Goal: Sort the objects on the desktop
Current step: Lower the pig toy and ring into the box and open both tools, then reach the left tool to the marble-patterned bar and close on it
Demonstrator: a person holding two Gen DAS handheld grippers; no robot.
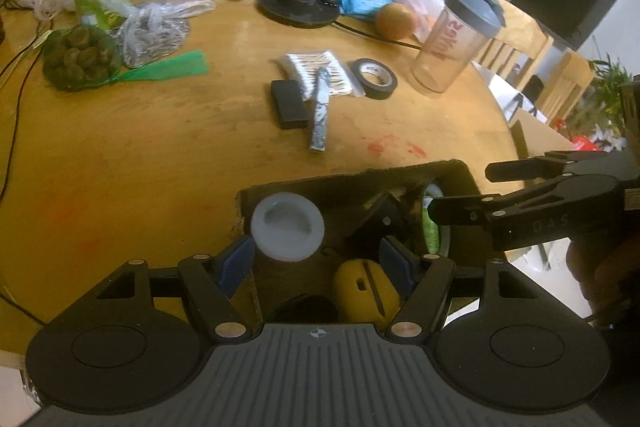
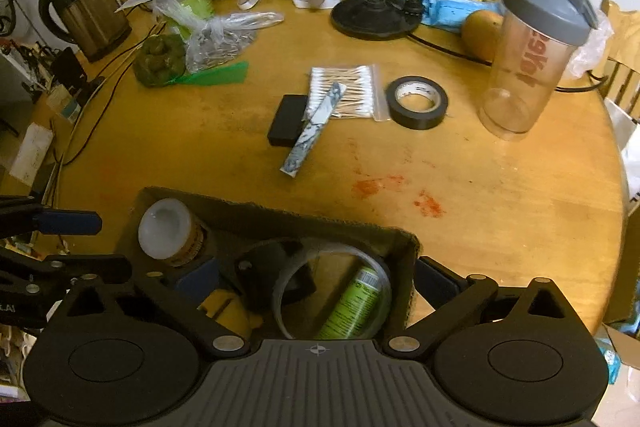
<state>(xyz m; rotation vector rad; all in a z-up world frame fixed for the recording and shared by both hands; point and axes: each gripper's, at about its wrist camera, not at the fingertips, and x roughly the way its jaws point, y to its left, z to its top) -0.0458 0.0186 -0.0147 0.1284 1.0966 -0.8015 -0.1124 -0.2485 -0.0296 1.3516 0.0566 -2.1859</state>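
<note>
A brown cardboard box (image 2: 400,239) with a ragged upper edge sits at the near edge of the round wooden table (image 2: 500,195), directly beneath both sets of fingers. Inside it, a jar with a white lid (image 1: 287,227) lies just beyond the left gripper (image 1: 318,261), beside its left blue pad; a yellow object (image 1: 366,291) with a dark slot lies between those fingers, nearer the right pad. The left fingers stand spread, pinching nothing. The right gripper (image 2: 316,287) hangs over the box's other end, its fingers spread wide and empty, one inside the box and one outside its wall; between them lie a clear tape roll (image 2: 332,287) and a green-labelled tube (image 2: 352,303). Both grippers tilt steeply down toward the box, side by side, each one's fingers showing at the edge of the other's view. Well beyond the fingers, mid-table, lie a black block (image 2: 286,121), a marbled blue-white stick (image 2: 314,129) resting across a bag of cotton swabs (image 2: 348,87), and a black tape roll (image 2: 416,103) just beside the bag.
</note>
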